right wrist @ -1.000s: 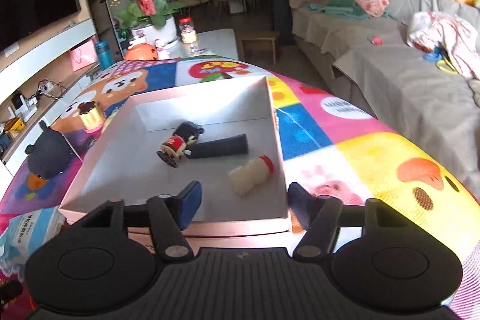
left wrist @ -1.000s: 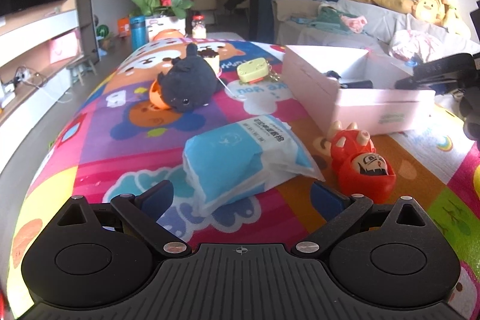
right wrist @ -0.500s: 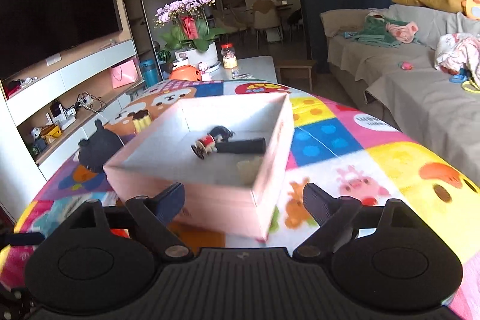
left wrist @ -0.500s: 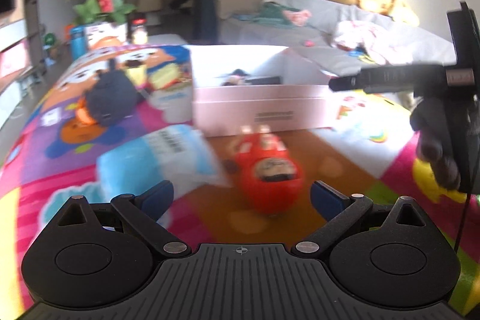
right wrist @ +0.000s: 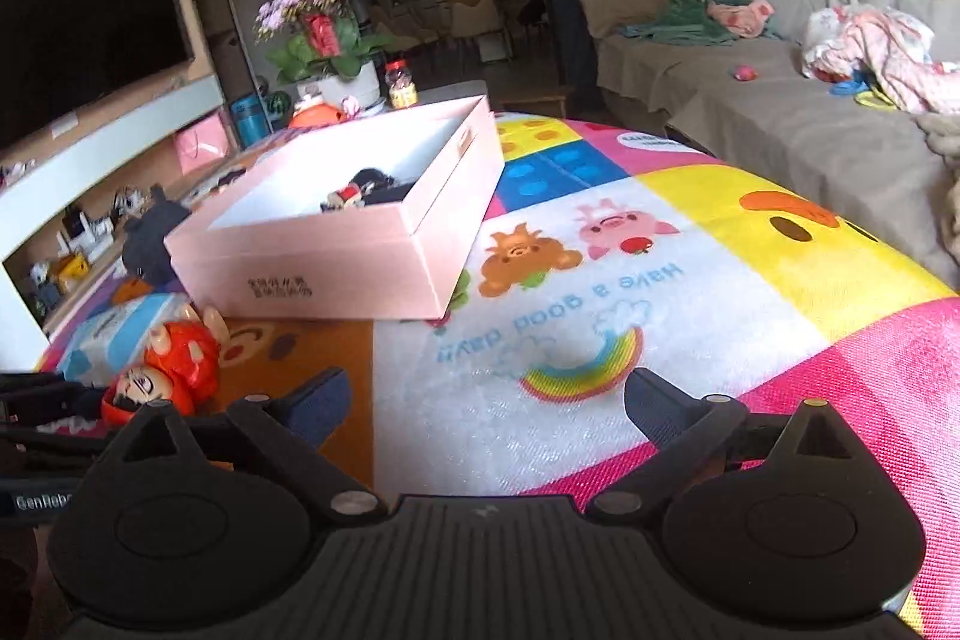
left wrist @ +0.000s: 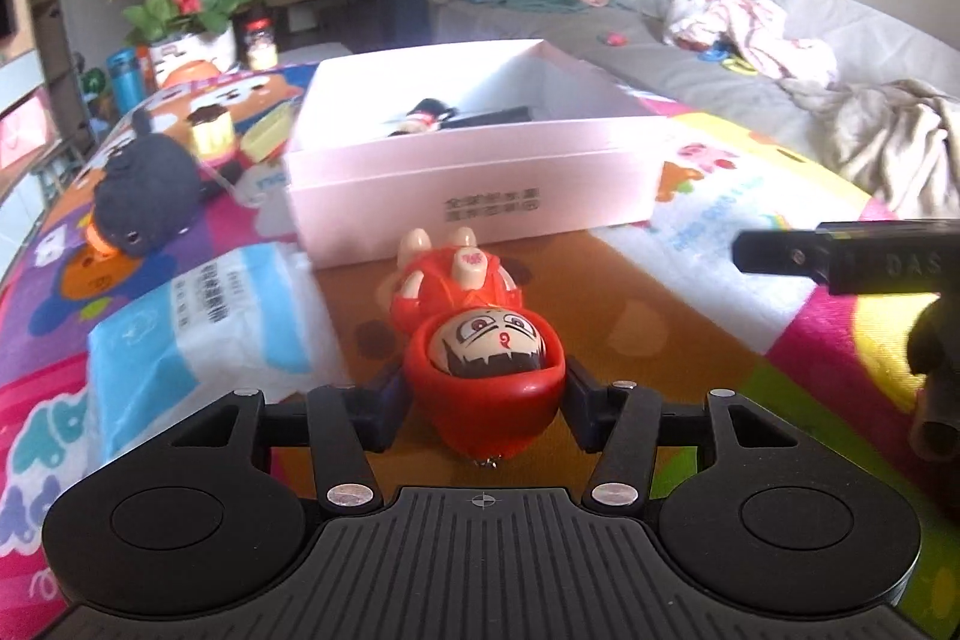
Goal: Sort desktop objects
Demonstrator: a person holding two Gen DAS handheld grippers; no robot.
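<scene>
A red doll figure [left wrist: 480,340] lies on the colourful mat just in front of the pink box [left wrist: 474,196]. My left gripper [left wrist: 485,403] is shut on the doll's round red base, a pad pressed on each side. In the right wrist view the same red doll [right wrist: 162,370] lies at the lower left, near the pink box [right wrist: 336,250]. My right gripper [right wrist: 486,403] hovers over the rainbow print, its jaws opening wide with nothing between them. Inside the box lie a small figurine [left wrist: 420,118] and a dark stick-like item.
A blue-white tissue pack [left wrist: 198,316] lies left of the doll, with a black plush [left wrist: 144,196] and a yellow case [left wrist: 264,139] behind it. A flower pot [left wrist: 186,16] stands at the far end. A grey sofa [right wrist: 780,118] runs along the right.
My left gripper swung right from the tissue pack to the red doll and closed on it. My right gripper drew back from the box and opened wider.
</scene>
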